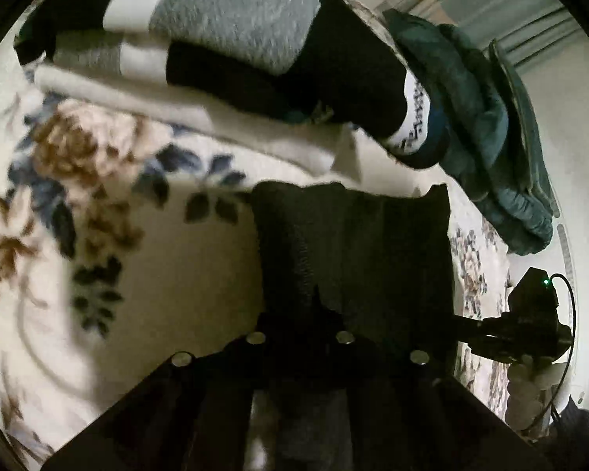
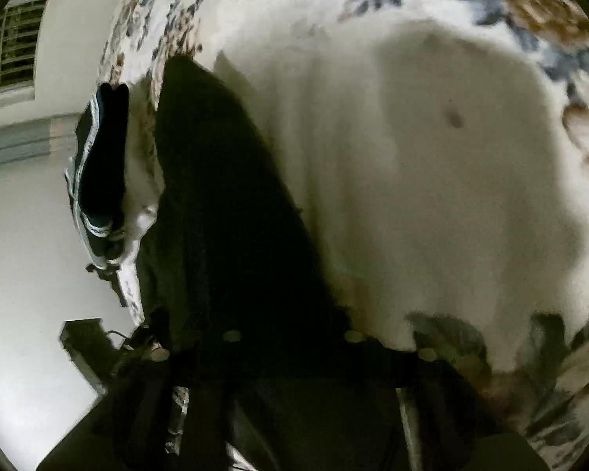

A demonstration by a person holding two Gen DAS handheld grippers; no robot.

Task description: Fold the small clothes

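Observation:
A small black garment (image 1: 353, 243) lies on the floral blanket (image 1: 98, 196), directly ahead of my left gripper (image 1: 302, 314), whose fingers appear closed on its near edge. In the right wrist view the same black garment (image 2: 224, 216) stretches away from my right gripper (image 2: 290, 337), which appears shut on its near end. The right gripper also shows in the left wrist view (image 1: 530, 325), at the garment's right side. The fingertips are dark and hard to separate from the cloth.
A stack of folded clothes in grey, white and black (image 1: 224, 39) lies beyond the garment. A dark teal folded pile (image 1: 491, 137) sits at the right. A dark folded item with a white band (image 2: 98, 172) lies near the bed edge. A window with blinds (image 2: 11, 43) is at the left.

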